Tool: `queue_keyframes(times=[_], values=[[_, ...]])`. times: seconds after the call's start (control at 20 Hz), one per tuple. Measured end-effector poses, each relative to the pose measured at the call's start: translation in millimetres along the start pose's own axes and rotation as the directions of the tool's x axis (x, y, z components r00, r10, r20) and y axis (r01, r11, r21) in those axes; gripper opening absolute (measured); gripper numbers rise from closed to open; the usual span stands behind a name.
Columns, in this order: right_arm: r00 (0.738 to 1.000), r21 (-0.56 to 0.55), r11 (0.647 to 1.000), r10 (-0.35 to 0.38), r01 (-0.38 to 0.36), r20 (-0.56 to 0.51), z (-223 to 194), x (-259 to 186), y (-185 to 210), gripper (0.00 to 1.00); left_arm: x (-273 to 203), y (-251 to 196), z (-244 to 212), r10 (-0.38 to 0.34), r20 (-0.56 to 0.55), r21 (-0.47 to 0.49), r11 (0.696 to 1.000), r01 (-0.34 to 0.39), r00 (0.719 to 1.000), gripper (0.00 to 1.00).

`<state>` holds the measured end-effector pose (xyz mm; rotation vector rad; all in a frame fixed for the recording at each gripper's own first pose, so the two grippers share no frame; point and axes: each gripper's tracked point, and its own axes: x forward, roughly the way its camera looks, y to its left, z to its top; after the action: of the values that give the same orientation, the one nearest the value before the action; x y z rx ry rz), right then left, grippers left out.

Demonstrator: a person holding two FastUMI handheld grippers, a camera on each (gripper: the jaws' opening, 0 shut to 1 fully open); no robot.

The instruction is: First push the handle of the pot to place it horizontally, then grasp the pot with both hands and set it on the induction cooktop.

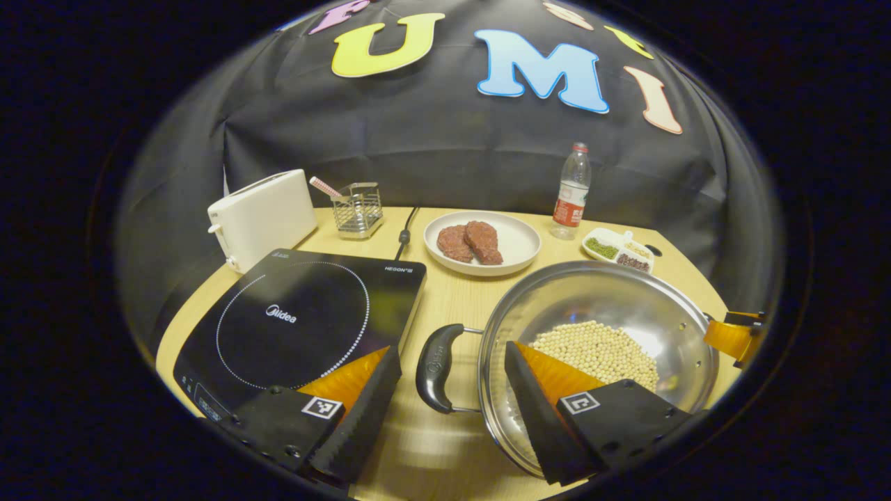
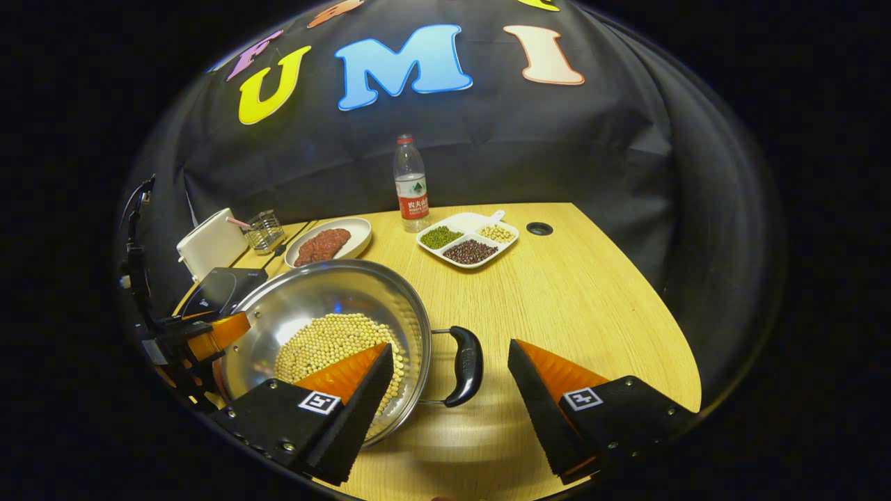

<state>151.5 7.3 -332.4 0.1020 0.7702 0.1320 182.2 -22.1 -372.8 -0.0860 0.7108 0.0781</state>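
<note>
A steel pot (image 1: 592,292) holding pale beans (image 1: 598,348) stands on the wooden table, right of the black induction cooktop (image 1: 299,320). Its black side handle (image 1: 437,369) lies between the fingers of my left gripper (image 1: 452,351), which is open and straddles it. In the right gripper view the pot (image 2: 327,292) sits at the left, and its other black handle (image 2: 464,365) lies between the spread fingers of my right gripper (image 2: 451,348), also open. The right gripper (image 1: 731,337) shows at the pot's far rim, and the left gripper (image 2: 209,334) at its left rim.
Behind the cooktop stand a white toaster (image 1: 261,217) and a wire rack (image 1: 358,209). A plate of meat (image 1: 482,242), a water bottle (image 1: 572,191) and a divided dish of beans (image 1: 619,250) line the back. A cable hole (image 2: 539,227) lies near the table's far edge.
</note>
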Motion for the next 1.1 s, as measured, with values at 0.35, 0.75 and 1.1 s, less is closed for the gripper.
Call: queue_keyframes(times=[0.35, 0.75, 1.1], values=[[0.999, 0.016, 1.000, -0.016, 0.016, -0.042, -13, 18, -2, 0.81, 11, -11, -13, -0.003, -0.034, 0.026, 1.000, 0.004, 0.999, 0.95], [0.999, 0.030, 1.000, -0.003, 0.005, -0.051, -14, 18, 3, 0.56, 11, -7, -12, 0.032, -0.021, 0.041, 0.999, -0.031, 0.999, 0.74], [0.997, -0.044, 0.998, -0.037, 0.034, -0.073, -13, 15, 3, 0.56, 3, -6, -3, 0.040, 0.004, 0.071, 0.997, -0.040, 0.999, 0.71]])
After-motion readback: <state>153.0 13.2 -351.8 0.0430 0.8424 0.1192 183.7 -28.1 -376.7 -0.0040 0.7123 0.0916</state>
